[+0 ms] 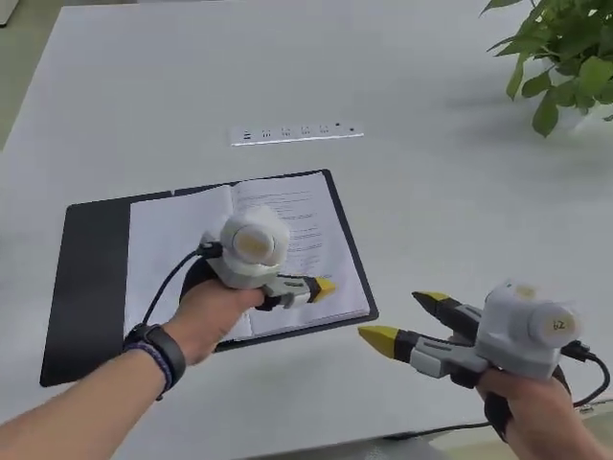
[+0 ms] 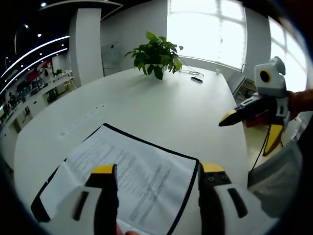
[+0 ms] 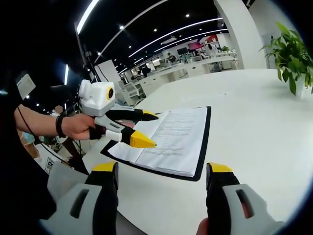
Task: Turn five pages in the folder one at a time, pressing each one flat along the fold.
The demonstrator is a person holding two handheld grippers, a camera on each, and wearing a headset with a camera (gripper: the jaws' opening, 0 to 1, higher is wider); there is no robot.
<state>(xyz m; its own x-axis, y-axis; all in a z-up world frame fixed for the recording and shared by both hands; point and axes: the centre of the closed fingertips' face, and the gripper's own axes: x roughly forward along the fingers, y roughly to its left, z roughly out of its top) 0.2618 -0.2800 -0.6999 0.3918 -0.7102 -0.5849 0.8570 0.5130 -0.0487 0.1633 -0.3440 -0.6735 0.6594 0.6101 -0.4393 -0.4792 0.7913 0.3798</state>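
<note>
An open folder with a black cover and white printed pages lies on the white table. My left gripper hovers over the folder's right-hand page, near its lower right corner, with its jaws apart and nothing between them. In the left gripper view its open gripper frames the printed page. My right gripper hangs off the folder's right edge above bare table, open and empty. In the right gripper view its own open gripper faces the folder and the left gripper.
A white power strip lies on the table beyond the folder. A green potted plant stands at the far right. The near table edge runs just under both hands. A cable trails from each gripper.
</note>
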